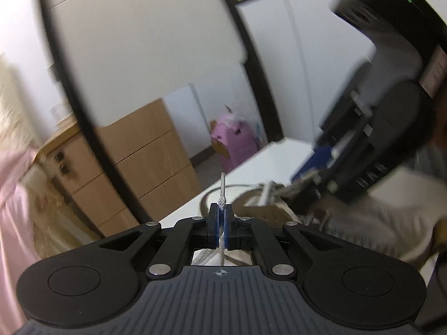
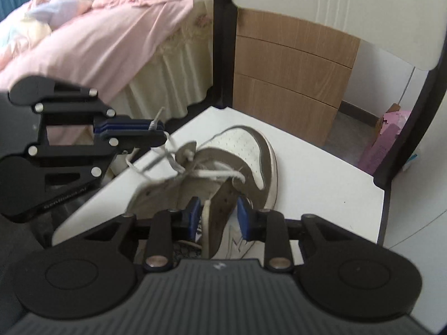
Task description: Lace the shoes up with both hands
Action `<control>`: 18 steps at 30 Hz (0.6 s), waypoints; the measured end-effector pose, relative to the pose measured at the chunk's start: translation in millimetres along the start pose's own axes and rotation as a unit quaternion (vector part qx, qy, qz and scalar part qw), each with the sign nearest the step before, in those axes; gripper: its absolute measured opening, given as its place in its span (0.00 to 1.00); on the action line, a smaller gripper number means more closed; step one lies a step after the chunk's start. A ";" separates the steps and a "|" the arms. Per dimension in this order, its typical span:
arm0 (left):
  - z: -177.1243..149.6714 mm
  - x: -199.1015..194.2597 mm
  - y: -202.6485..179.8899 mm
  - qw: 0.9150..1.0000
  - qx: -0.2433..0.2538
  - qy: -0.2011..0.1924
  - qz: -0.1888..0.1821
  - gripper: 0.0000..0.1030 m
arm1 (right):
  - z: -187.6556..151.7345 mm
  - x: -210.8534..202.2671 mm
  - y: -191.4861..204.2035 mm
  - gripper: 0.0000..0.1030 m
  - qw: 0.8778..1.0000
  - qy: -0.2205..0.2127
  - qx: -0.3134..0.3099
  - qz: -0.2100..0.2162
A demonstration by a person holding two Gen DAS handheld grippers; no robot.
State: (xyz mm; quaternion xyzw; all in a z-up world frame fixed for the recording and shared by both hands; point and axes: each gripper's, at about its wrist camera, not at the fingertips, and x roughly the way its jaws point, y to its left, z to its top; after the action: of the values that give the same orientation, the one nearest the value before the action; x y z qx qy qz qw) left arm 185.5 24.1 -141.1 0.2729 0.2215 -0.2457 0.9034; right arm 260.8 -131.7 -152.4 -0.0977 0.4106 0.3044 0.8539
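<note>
A brown-and-white shoe (image 2: 245, 150) lies on a white tabletop (image 2: 321, 184), toe pointing away from the right wrist camera, its white lace (image 2: 215, 173) threaded loosely across the upper eyelets. The left claw (image 1: 221, 217) is closed tight on the lace's free end, with the braided cord pinched between its blue pads (image 1: 226, 229) and the stiff tip (image 1: 222, 182) standing straight up above them. In the right wrist view the same claw (image 2: 155, 129) reaches in from the left, held above the tabletop's near-left edge, the tip poking out past its closed fingers and the lace trailing loosely from it down to the shoe. The right claw (image 2: 219, 213) is part-way open and straddles the brown eyelet flap (image 2: 220, 209) on the shoe's near side; the flap stands between the blue pads (image 2: 242, 215), but the blurred frame does not show whether they press on it. From the left wrist, the right claw (image 1: 304, 180) appears as a dark, motion-blurred shape at the right, over the shoe (image 1: 268, 206). A black chair frame (image 2: 222, 42) with a white back rises behind the tabletop; beyond it stand a wooden drawer unit (image 2: 293, 72), a bed with a pink quilt (image 2: 111, 36) and a pink box (image 2: 387, 136) on the floor.
</note>
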 end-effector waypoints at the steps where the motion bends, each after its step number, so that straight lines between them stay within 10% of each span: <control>1: 2.0 2.7 -4.5 1.000 0.026 0.006 -0.002 0.04 | -0.8 1.0 -0.9 0.23 1.000 -0.004 0.003 -0.002; 6: 6.5 17.3 -30.4 0.991 0.129 0.016 -0.012 0.03 | -11.5 0.8 -32.5 0.18 0.989 -0.021 0.138 0.041; 13: 7.6 22.7 -41.7 0.984 0.177 0.027 -0.018 0.03 | -40.6 5.6 -85.2 0.15 0.920 -0.034 0.367 0.133; 18: 13.2 26.0 -50.8 0.978 0.202 0.049 -0.012 0.02 | -45.1 -0.6 -89.5 0.15 0.901 -0.037 0.404 0.152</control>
State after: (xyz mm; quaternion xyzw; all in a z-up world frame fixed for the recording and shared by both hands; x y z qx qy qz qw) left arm 180.6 -29.3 -164.5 0.4592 0.2142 -0.2825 0.8145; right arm 285.3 -222.0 -188.5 0.3307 0.4763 0.2418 0.7780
